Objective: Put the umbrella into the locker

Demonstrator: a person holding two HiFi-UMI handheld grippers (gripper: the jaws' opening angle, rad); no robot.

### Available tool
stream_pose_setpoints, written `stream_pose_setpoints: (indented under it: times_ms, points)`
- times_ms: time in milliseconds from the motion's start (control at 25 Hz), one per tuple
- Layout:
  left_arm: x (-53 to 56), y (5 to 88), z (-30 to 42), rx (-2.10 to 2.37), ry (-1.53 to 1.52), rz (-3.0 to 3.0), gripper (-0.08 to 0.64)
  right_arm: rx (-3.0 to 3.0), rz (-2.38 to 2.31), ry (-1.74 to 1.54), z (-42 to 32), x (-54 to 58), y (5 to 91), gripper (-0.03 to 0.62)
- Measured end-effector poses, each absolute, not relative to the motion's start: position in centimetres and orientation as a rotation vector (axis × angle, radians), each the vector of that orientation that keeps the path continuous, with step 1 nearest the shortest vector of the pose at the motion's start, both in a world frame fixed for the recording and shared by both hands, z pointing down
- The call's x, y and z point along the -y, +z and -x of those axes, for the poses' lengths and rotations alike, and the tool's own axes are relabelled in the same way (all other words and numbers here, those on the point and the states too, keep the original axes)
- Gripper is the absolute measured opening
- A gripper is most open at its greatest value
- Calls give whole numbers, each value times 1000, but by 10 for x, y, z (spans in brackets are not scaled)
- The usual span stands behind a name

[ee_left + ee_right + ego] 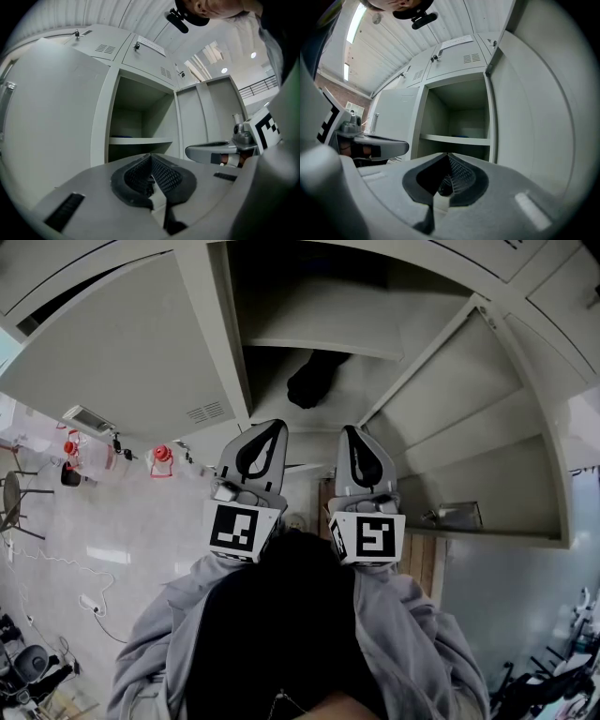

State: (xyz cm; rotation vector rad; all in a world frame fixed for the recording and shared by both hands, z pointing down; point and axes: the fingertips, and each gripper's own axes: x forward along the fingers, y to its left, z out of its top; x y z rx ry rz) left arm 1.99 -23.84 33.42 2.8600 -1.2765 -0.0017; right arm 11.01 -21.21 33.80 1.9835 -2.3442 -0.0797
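The grey locker [225, 352] stands open in front of me. A dark folded umbrella [314, 381] lies inside it, under the shelf [319, 338] in the head view. My left gripper [268, 426] and right gripper [351, 431] are held side by side just outside the opening, both pointing in. Each is shut with nothing between its jaws. In the left gripper view the left gripper [150, 157] points at the shelf [140, 140], with the right gripper [211, 151] beside it. The right gripper [448, 156] shows the same shelf [457, 139]. Both gripper views hide the space under the shelf.
The locker's left door [112, 362] and right door [469, 399] are swung wide open on either side. Closed lockers [147, 56] sit above. Red objects [161, 460], a chair [14, 502] and cables [89, 601] lie on the floor at the left.
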Motion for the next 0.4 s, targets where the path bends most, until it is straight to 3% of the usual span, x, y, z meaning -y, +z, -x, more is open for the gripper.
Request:
stream_pose_setpoints:
  times_ms: [400]
  points:
    - [249, 334, -31, 1249, -7, -2884, 6, 2348, -1974, -76, -117, 227, 341, 3]
